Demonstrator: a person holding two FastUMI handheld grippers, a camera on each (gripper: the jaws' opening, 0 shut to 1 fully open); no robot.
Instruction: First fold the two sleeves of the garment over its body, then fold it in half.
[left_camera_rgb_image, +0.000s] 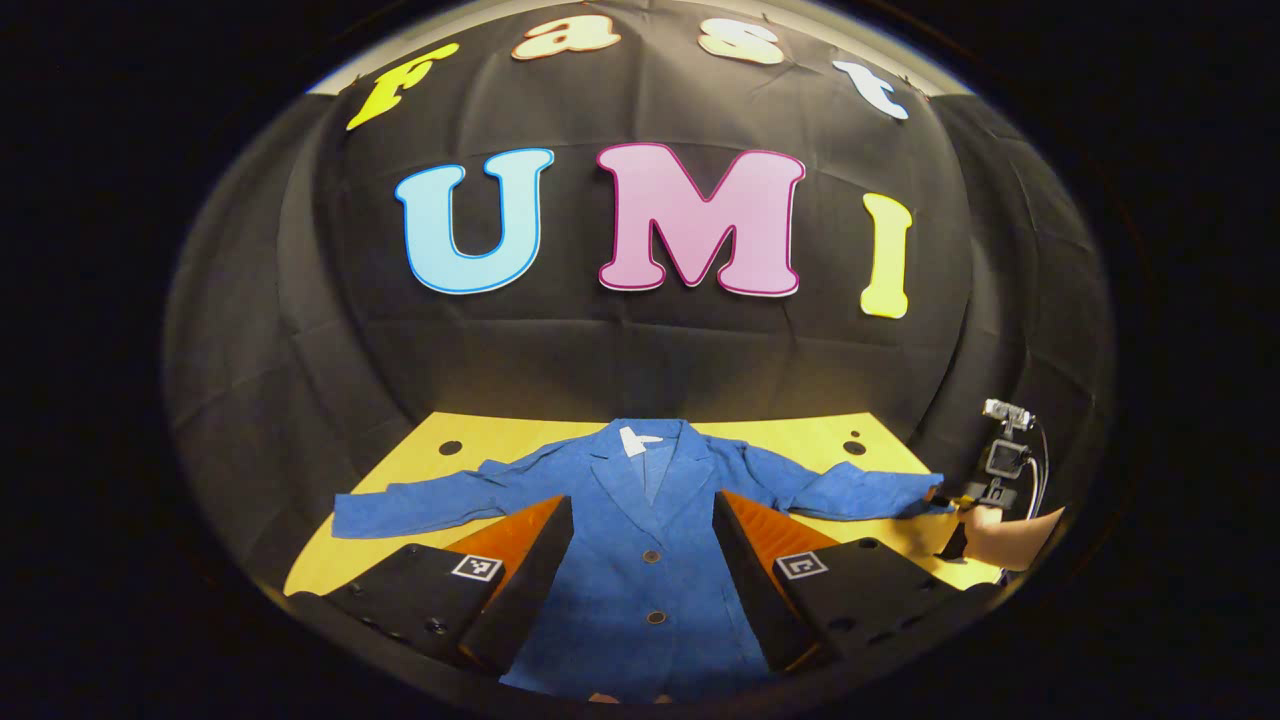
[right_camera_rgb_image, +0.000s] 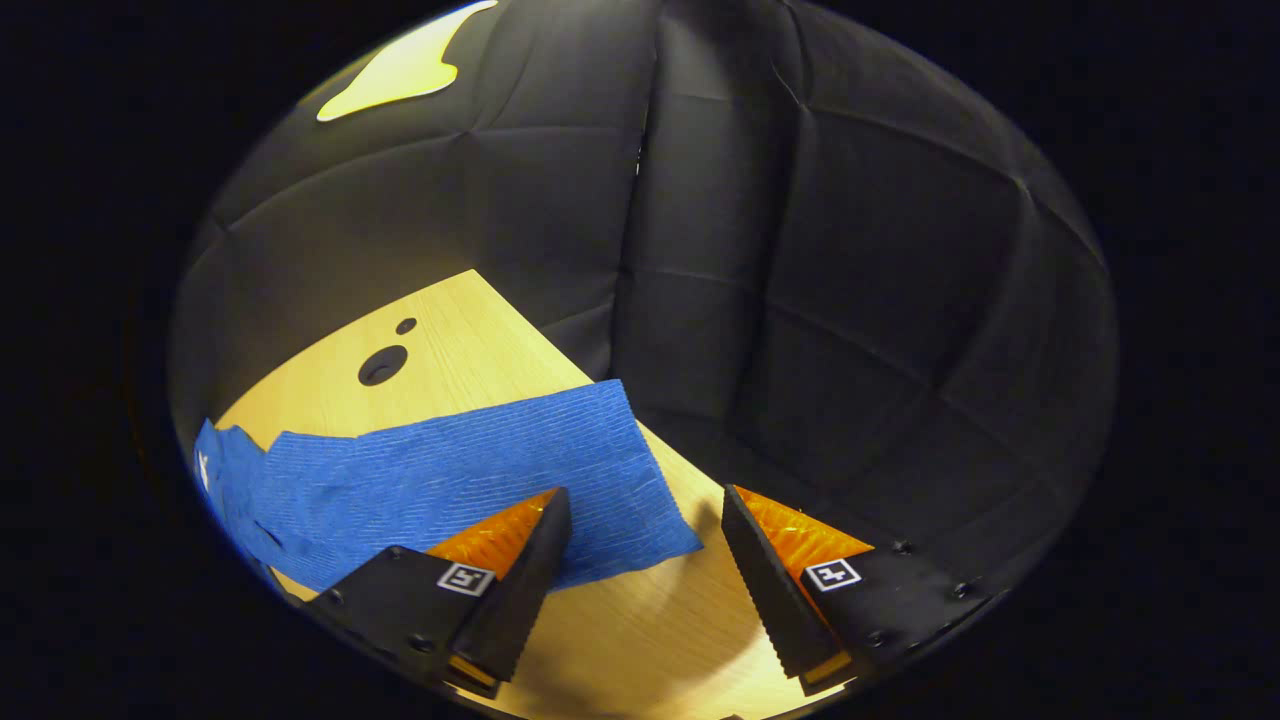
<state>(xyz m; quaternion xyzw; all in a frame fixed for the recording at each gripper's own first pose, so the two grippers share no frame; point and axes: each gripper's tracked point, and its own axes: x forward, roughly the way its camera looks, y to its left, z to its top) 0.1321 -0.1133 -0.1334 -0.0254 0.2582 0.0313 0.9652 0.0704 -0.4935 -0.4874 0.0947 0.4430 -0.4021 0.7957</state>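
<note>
On the pale wooden table (left_camera_rgb_image: 880, 440), your blue corduroy jacket (left_camera_rgb_image: 640, 560) lies flat, sleeves outspread. Your left gripper (left_camera_rgb_image: 642, 520) hovers wide open over its buttoned front, holding nothing; your right gripper (right_camera_rgb_image: 640, 520) gapes, empty, at the jacket's sleeve cuff (right_camera_rgb_image: 620, 480), apparently positioned to pinch it.

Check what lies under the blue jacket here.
The blue jacket lies flat on the wooden table, sleeves spread; the sleeve end rests on bare wood. Anything beneath its body is covered.
</note>
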